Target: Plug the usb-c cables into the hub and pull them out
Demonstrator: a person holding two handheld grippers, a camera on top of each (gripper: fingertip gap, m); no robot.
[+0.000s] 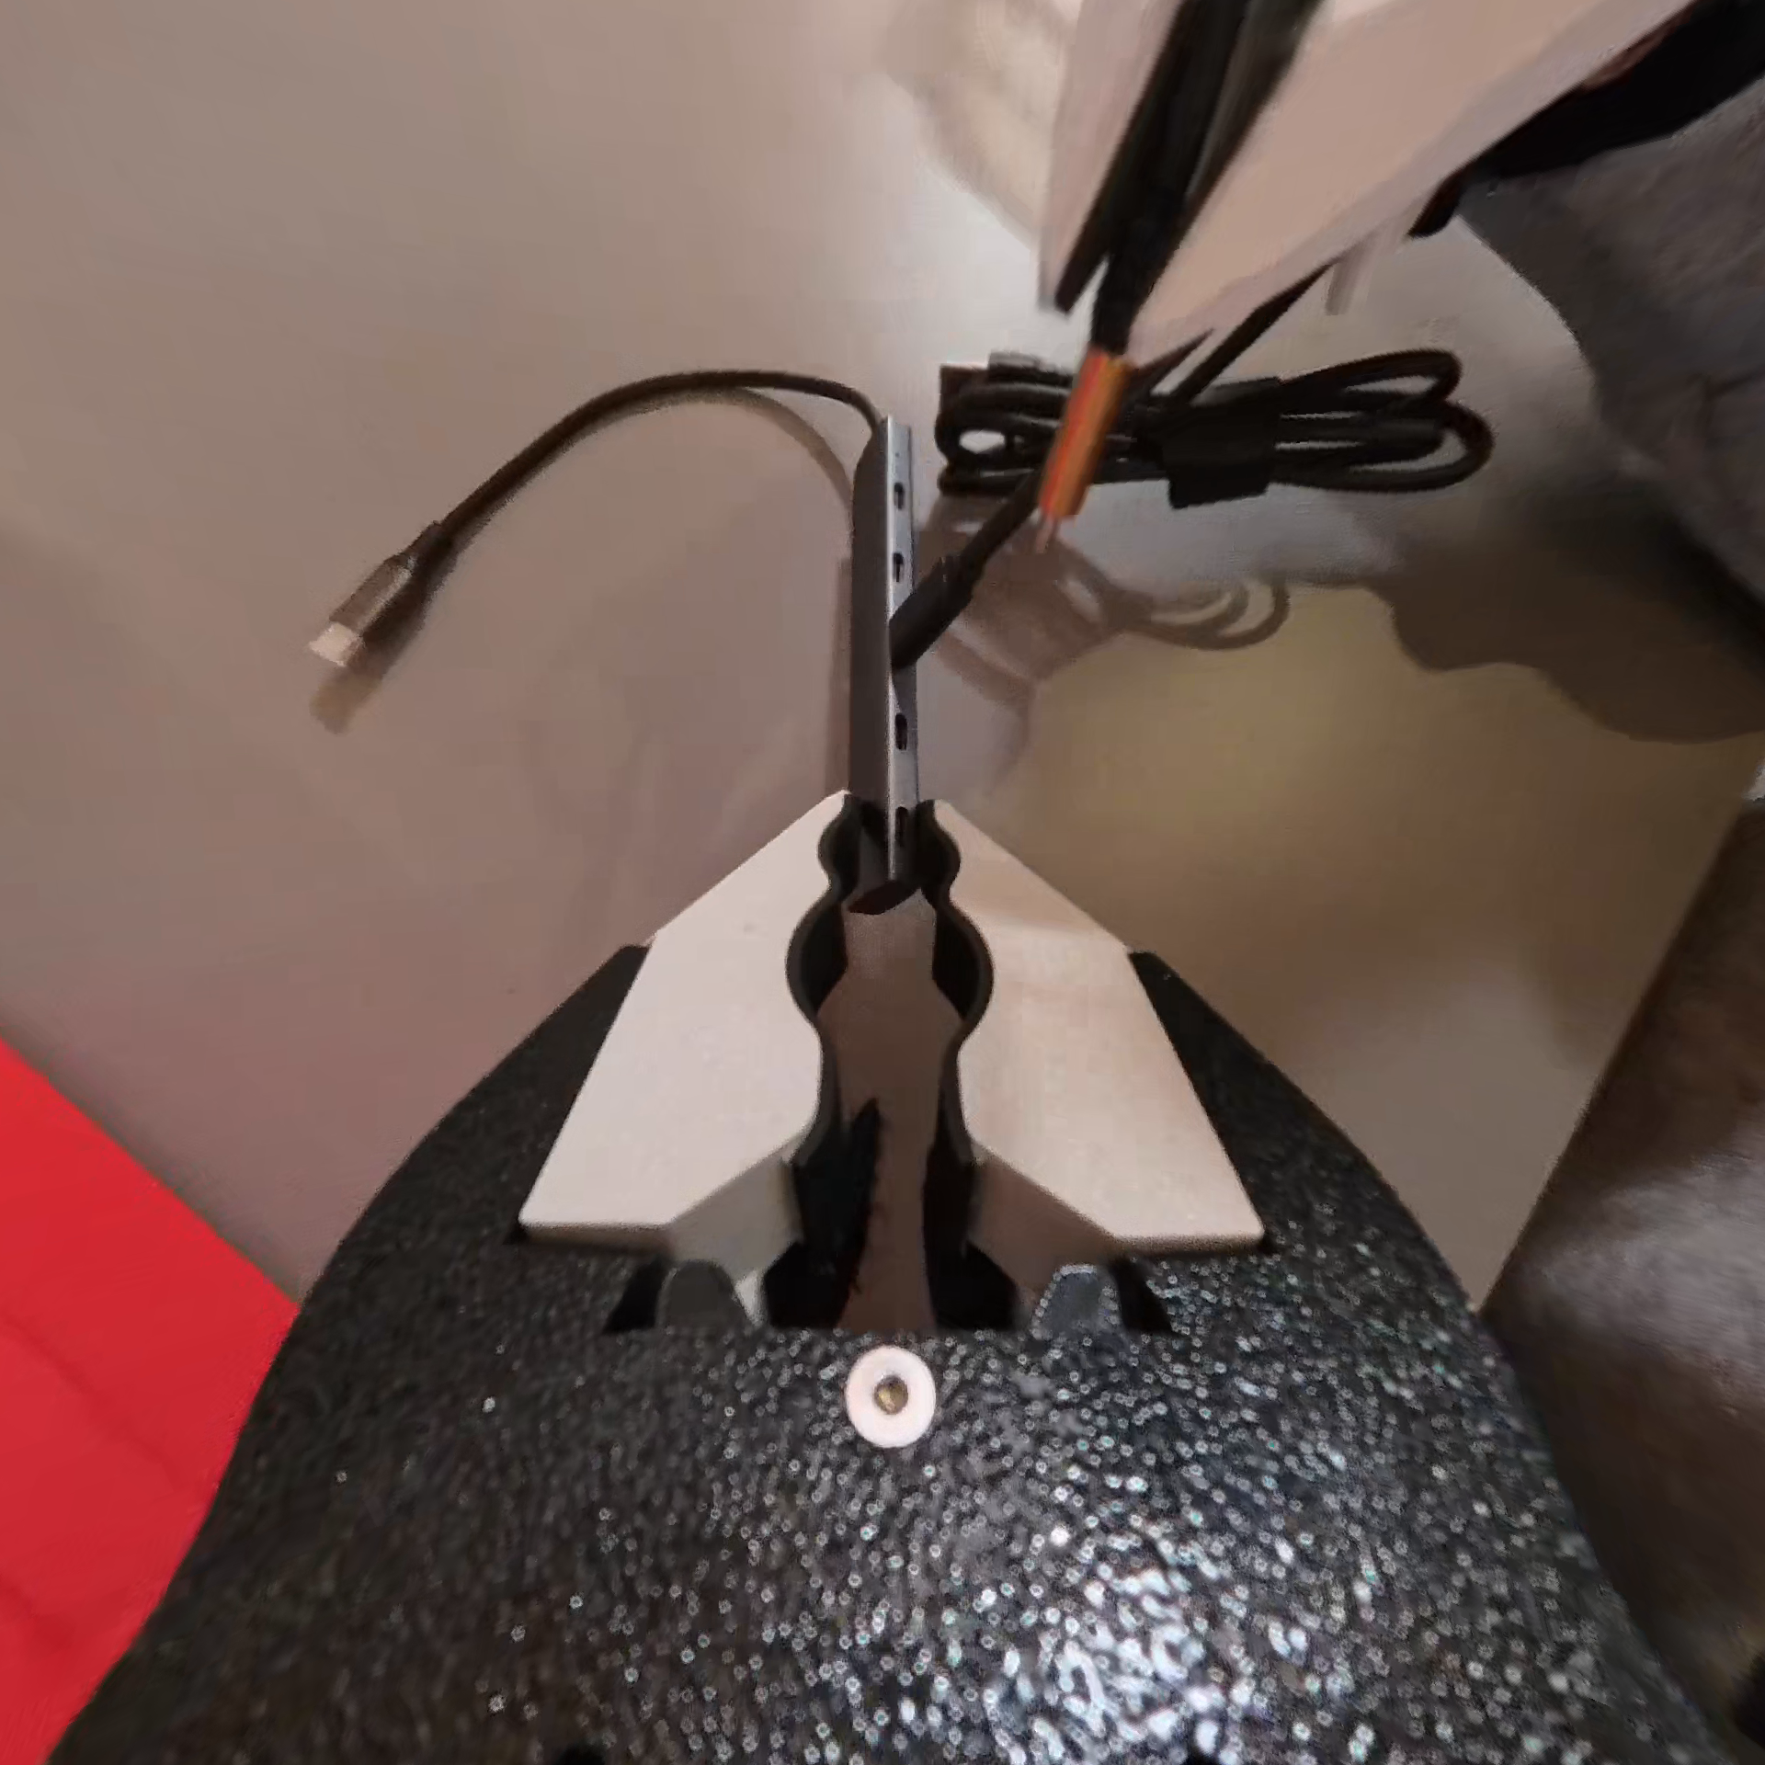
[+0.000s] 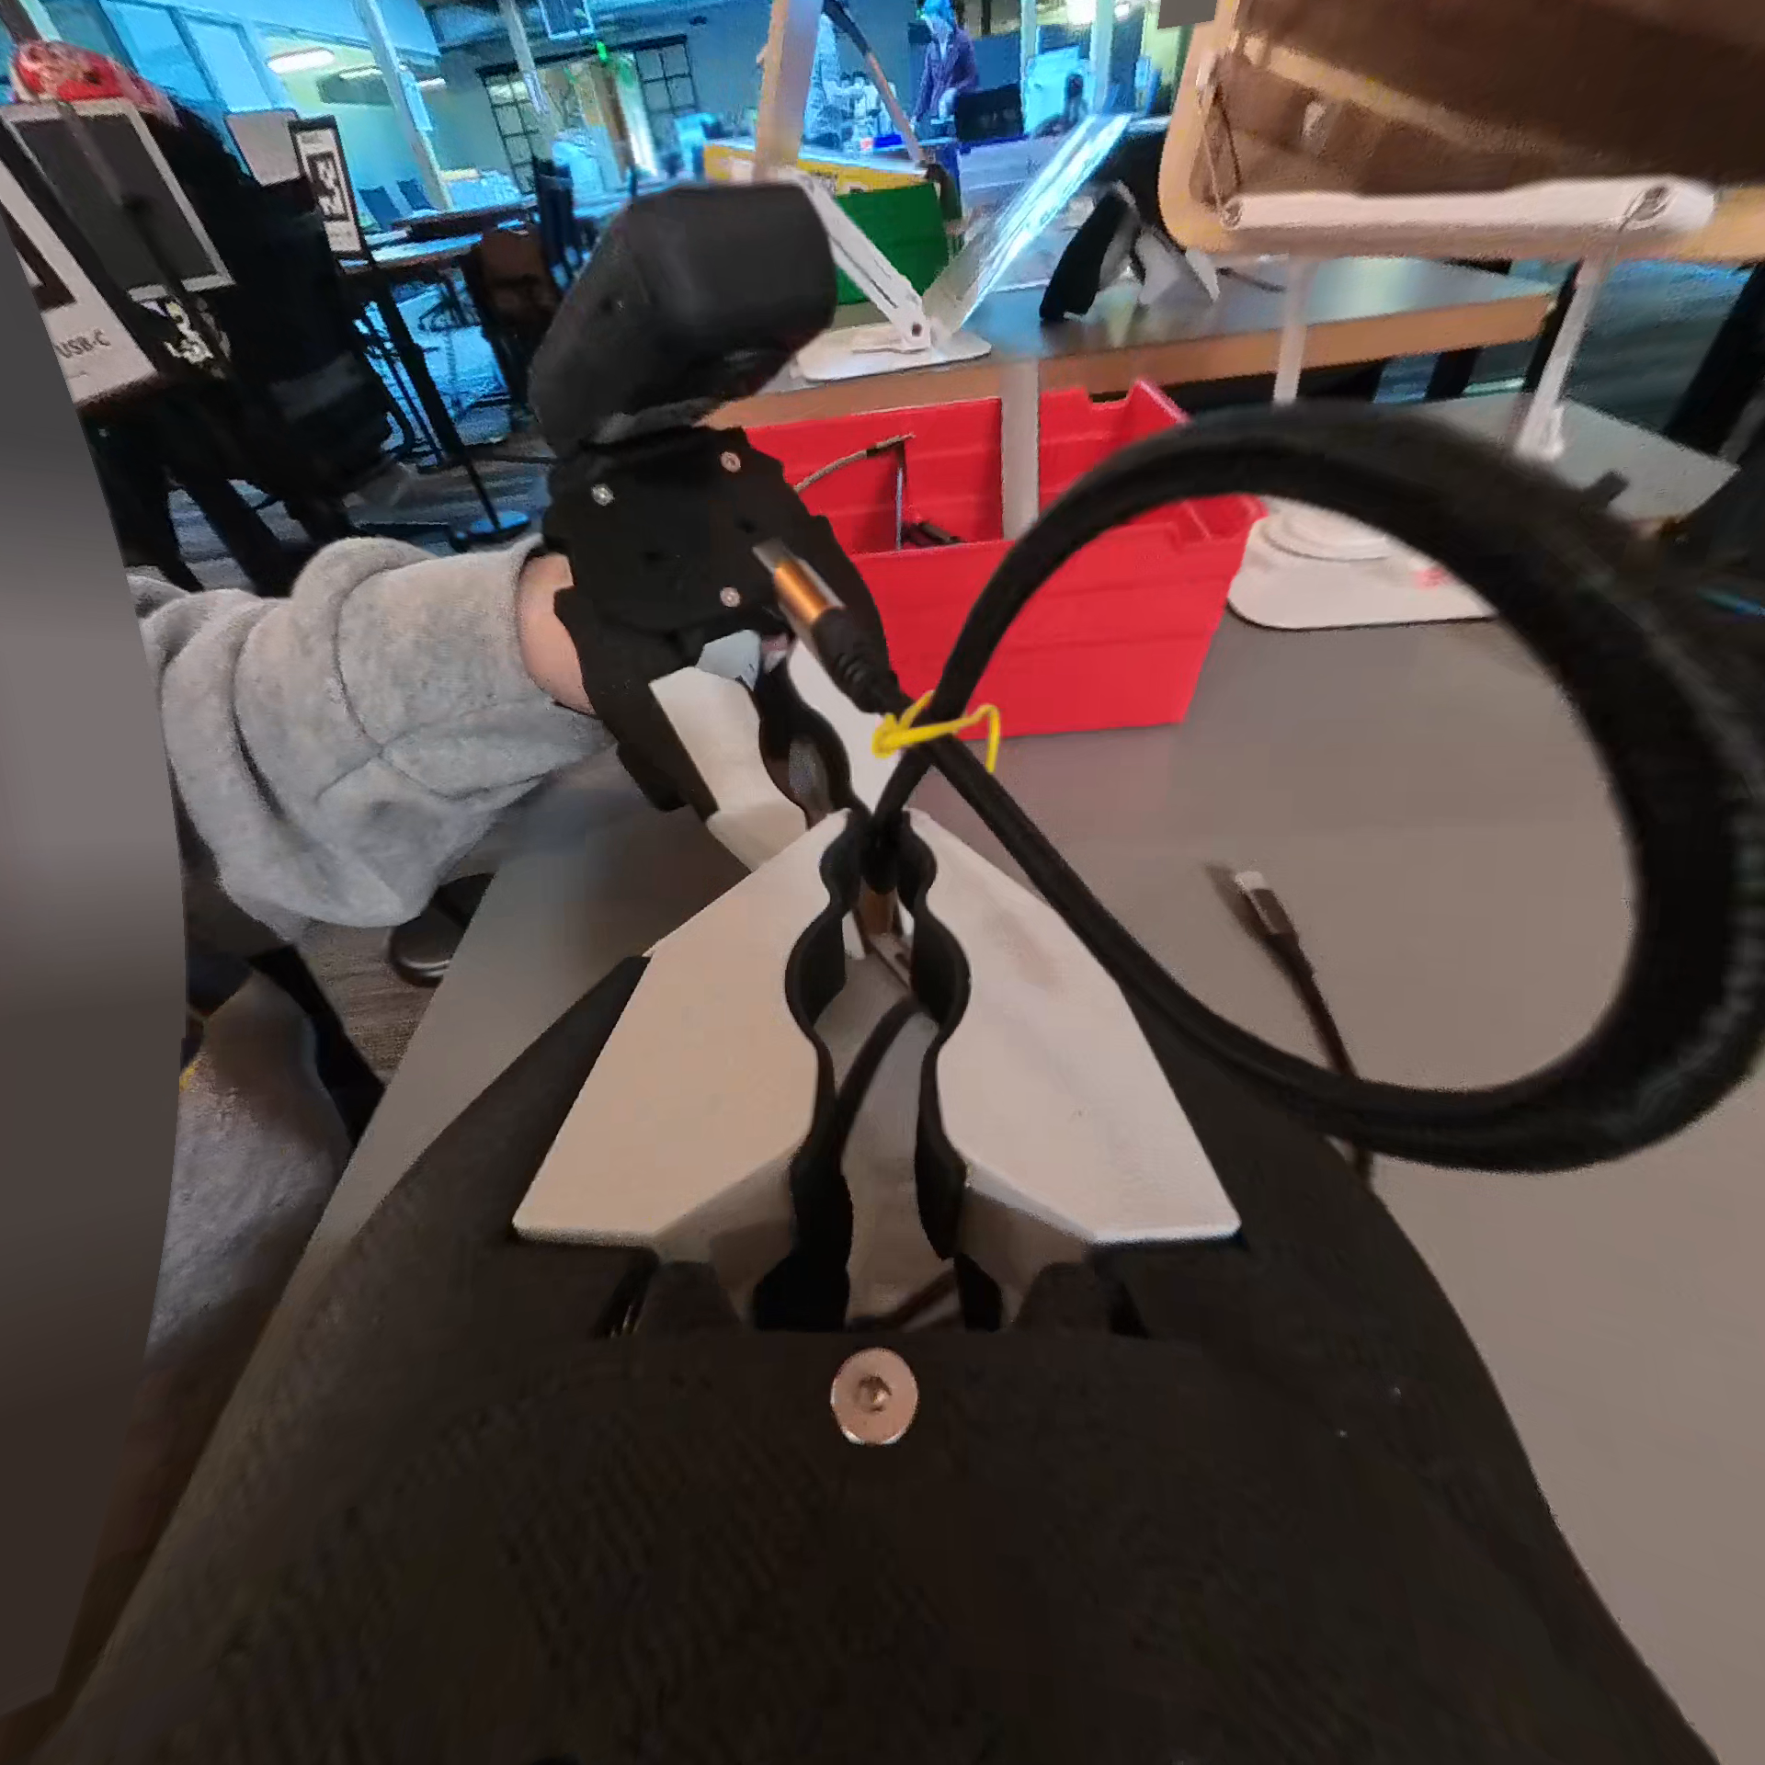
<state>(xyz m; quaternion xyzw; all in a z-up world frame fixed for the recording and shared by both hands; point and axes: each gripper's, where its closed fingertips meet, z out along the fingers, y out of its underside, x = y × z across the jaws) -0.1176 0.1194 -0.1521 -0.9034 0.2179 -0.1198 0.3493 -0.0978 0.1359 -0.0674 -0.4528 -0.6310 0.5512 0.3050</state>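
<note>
Left wrist view: we see the left gripper (image 1: 886, 840) with its jaws closed on the near end of the grey USB-C hub (image 1: 883, 611), which stands on edge and runs away from the fingertips toward 12 o'clock, its row of ports facing 3 o'clock. The hub's own black lead (image 1: 611, 430) leaves its far end and arcs toward 9 o'clock, ending in a silver plug (image 1: 336, 642) that hangs free above the beige table (image 1: 382, 239).

A black USB-C plug (image 1: 931, 602) meets the ported edge about midway along the hub, coming in from 2 o'clock; we cannot tell whether it is seated. The right gripper (image 1: 1070, 478) is blurred at 1 o'clock, just above that plug. A coiled black cable bundle (image 1: 1242, 430) lies on the table beyond it.

Right wrist view: the right gripper (image 2: 874, 860) has its jaws closed on a black cable (image 2: 1433, 1127), which loops widely toward 3 o'clock. A yellow twist tie (image 2: 941, 731) sits just above the fingertips. The left gripper (image 2: 793, 754), held by a grey-sleeved arm (image 2: 353, 726), lies at 11 o'clock. Another plug (image 2: 1261, 903) rests on the table at 3 o'clock. A red bin (image 2: 1051, 592) stands behind.
</note>
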